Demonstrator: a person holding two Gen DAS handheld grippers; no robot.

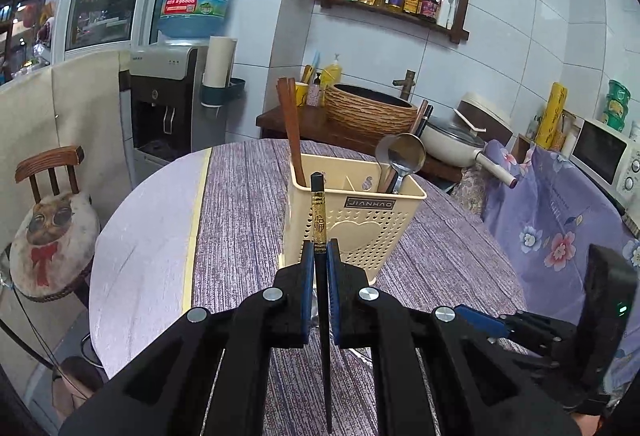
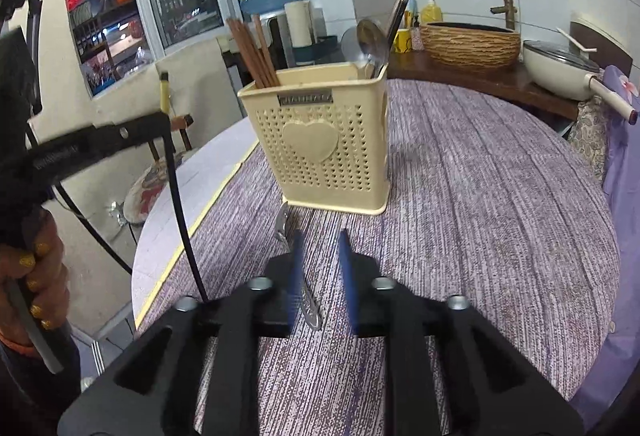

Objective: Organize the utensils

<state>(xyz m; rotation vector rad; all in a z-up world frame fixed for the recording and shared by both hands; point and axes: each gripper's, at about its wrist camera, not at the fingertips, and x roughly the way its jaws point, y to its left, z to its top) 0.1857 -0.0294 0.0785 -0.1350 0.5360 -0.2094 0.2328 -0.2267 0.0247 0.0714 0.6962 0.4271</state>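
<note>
Over the desk (image 1: 248,196), left tool (image 1: 320,252) is clamped on a black chopstick (image 1: 319,220) just short of the holder (image 1: 356,220), so I'd lift, tip it upright, drop it beside the brown ones (image 1: 290,124); right tool (image 2: 320,248) hangs wide above a spoon (image 2: 308,300).

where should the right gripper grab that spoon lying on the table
Grip the spoon across its thin handle, coming straight down from above. It lies flat on the table in front of the yellow holder, its handle running toward the open right gripper, so the jaws should straddle its narrow width.
</note>
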